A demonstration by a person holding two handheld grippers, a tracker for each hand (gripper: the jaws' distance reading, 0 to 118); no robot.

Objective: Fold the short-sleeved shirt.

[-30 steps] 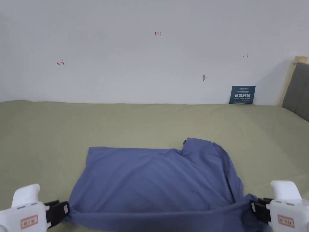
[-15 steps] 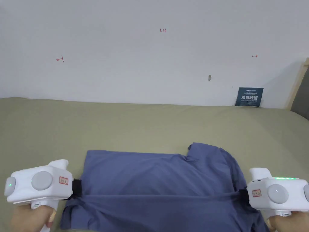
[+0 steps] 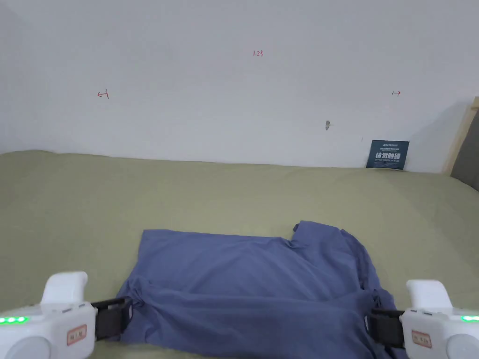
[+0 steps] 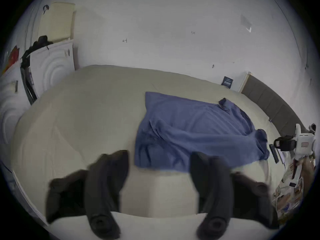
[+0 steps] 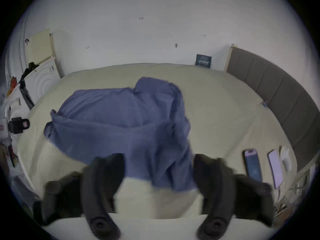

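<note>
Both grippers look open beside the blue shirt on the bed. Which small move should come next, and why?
Probably close the left gripper and right gripper on the shirt again: its near edge lies rumpled on the bed, both stand open.

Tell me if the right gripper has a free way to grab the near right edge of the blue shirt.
Probably yes. The right gripper is open, with the blue shirt just ahead of its jaws on the bed. Nothing lies between them; the phone sits off to the side.

The blue short-sleeved shirt [image 3: 248, 290] lies rumpled on the bed, its near edge folded over loosely.
</note>
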